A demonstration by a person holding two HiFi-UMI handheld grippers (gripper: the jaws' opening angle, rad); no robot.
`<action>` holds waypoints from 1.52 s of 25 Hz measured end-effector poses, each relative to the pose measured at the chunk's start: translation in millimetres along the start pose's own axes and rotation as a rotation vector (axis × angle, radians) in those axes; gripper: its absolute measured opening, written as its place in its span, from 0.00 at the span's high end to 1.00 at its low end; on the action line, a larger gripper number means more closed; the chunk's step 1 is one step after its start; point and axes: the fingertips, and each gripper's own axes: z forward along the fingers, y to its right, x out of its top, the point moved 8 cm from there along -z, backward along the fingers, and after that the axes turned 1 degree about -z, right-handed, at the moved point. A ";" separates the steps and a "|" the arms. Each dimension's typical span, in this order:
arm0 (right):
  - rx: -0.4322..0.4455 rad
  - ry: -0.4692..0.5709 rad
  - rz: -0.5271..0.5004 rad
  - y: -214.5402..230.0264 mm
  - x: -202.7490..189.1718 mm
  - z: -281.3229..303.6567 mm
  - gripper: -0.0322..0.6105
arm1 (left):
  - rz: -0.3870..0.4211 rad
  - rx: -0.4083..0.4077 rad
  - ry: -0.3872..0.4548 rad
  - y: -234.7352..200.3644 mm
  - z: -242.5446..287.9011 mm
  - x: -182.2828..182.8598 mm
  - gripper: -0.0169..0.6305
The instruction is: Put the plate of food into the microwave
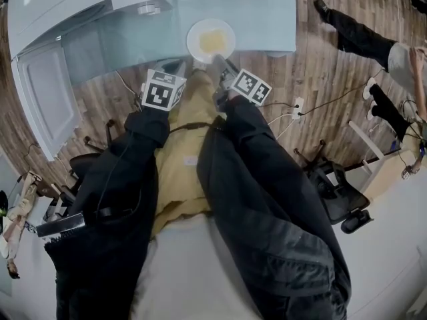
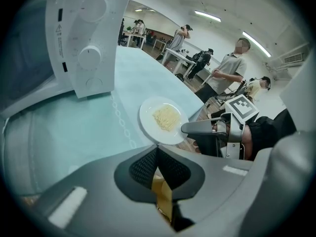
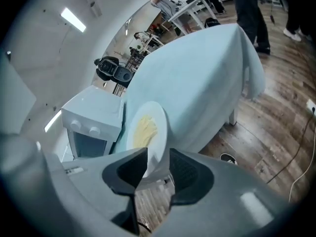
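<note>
A white plate (image 1: 211, 41) with yellow noodles sits at the near edge of the table, also seen as the plate (image 2: 163, 120) and the plate (image 3: 145, 132). My right gripper (image 1: 217, 60) is open, and the plate's near rim lies between its jaws (image 3: 158, 154). From the left gripper view, one finger of the right gripper (image 2: 190, 128) reaches over that rim. My left gripper (image 1: 177, 65) is shut on nothing, its pads meeting (image 2: 157, 149), just left of the plate. The white microwave (image 1: 67, 5) stands at the table's left with its door (image 1: 43, 99) swung open.
The table wears a pale blue cloth (image 1: 267, 12). Office chairs (image 1: 340, 192) and floor cables with a power strip (image 1: 297, 109) lie to the right. People stand beyond the table (image 2: 232, 68). The microwave's knob panel (image 2: 84, 38) is close on the left.
</note>
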 end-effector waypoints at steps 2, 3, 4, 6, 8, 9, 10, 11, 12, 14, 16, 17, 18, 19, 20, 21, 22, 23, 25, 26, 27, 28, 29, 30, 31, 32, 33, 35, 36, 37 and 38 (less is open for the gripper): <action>0.021 -0.006 0.023 -1.7 -1.5 3.6 0.74 | -0.007 0.006 0.005 -1.6 -1.7 -1.0 0.98; 0.030 -0.008 0.038 -2.4 -2.1 4.9 0.75 | -0.009 0.008 0.008 -2.1 -2.7 -1.3 0.98; 0.038 -0.008 0.058 -2.5 -2.7 6.0 0.78 | -0.012 0.009 0.011 -2.7 -3.7 -1.5 0.98; 0.056 -0.003 0.107 -0.7 -3.4 7.1 0.84 | -0.016 0.012 0.017 -4.2 -5.6 -2.1 0.98; 0.094 0.006 0.154 1.5 -4.2 5.9 0.86 | -0.020 0.014 0.020 -5.7 -7.5 -3.9 0.98; 0.118 0.012 0.174 2.1 -4.4 4.4 0.88 | -0.022 0.015 0.021 -6.5 -8.2 -5.2 0.98; 0.142 0.020 0.189 2.0 -4.4 2.8 0.90 | -0.025 0.017 0.023 -7.4 -8.9 -6.4 0.98; 0.166 0.028 0.199 1.3 -4.2 1.1 0.91 | -0.028 0.018 0.026 -8.4 -9.8 -7.3 0.98; 0.189 0.035 0.201 0.3 -3.7 -0.2 0.93 | -0.031 0.020 0.030 -9.5 -10.8 -8.1 0.98; 0.222 0.047 0.196 -1.3 -2.8 -1.8 0.94 | -0.035 0.022 0.036 -11.5 -13.3 -9.6 0.98; 0.222 0.054 0.196 -2.1 -2.9 -3.6 0.94 | -0.039 0.023 0.044 -14.0 -16.8 -11.1 0.98; 0.228 0.054 0.194 -3.2 -3.1 -3.5 0.94 | -0.043 0.026 0.048 -15.7 -19.1 -12.0 0.98; 0.241 0.051 0.190 -5.2 -3.4 -3.1 0.94 | -0.047 0.029 0.052 -17.7 -21.7 -12.9 0.98; 0.256 0.045 0.185 -8.0 -3.9 -2.7 0.94 | -0.053 0.033 0.056 -19.9 -24.6 -13.9 0.98; 0.269 0.037 0.177 -11.5 -4.9 -2.3 0.94 | -0.060 0.037 0.061 -22.4 -27.8 -14.8 0.98; 0.280 0.027 0.166 -15.6 -6.2 -1.5 0.94 | -0.067 0.042 0.067 -25.3 -31.3 -15.8 0.98; 0.292 0.014 0.153 -20.4 -7.8 0.2 0.94 | -0.075 0.047 0.075 -28.7 -35.0 -16.8 0.98; 0.304 -0.001 0.139 -26.0 -9.5 2.7 0.94 | -0.086 0.053 0.084 -32.1 -38.7 -18.0 0.98; 0.326 -0.033 0.116 -38.2 -13.9 9.9 0.94 | -0.110 0.064 0.102 -39.3 -45.8 -21.4 0.98; 0.336 -0.050 0.106 -44.5 -17.0 14.5 0.94 | -0.123 0.069 0.109 -43.3 -49.2 -23.7 0.98; 0.342 -0.068 0.096 -50.7 -20.5 19.7 0.94 | -0.135 0.074 0.116 -47.7 -52.6 -26.3 0.98; 0.347 -0.085 0.086 -57.0 -24.4 25.1 0.94 | -0.147 0.080 0.121 -52.4 -56.1 -29.3 0.98; 0.353 -0.103 0.073 -63.6 -28.4 30.5 0.94 | -0.160 0.086 0.127 -57.1 -59.8 -32.6 0.98; 0.359 -0.120 0.059 -70.3 -32.4 35.7 0.94 | -0.174 0.093 0.134 -61.9 -63.8 -36.0 0.98; 0.362 -0.139 0.044 -76.8 -36.2 40.9 0.94 | -0.189 0.100 0.141 -66.8 -68.2 -39.4 0.98; 0.363 -0.158 0.031 -83.1 -40.1 46.1 0.94 | -0.204 0.109 0.149 -72.1 -72.6 -42.8 0.98; 0.357 -0.178 0.022 -88.9 -44.4 51.2 0.94 | -0.220 0.117 0.157 -77.8 -77.1 -46.3 0.98; 0.347 -0.214 0.009 -99.9 -53.4 62.0 0.93 | -0.249 0.134 0.172 -89.5 -86.2 -53.9 0.98; 0.350 -0.230 0.004 -106.1 -58.1 67.5 0.93 | -0.263 0.141 0.178 -95.2 -90.7 -58.2 0.98; 0.357 -0.244 0.000 -112.4 -62.8 73.1 0.93 | -0.276 0.147 0.184 -100.8 -95.1 -62.8 0.98; 0.362 -0.256 -0.005 -118.2 -67.1 78.5 0.94 | -0.290 0.153 0.189 -106.1 -99.1 -67.4 0.98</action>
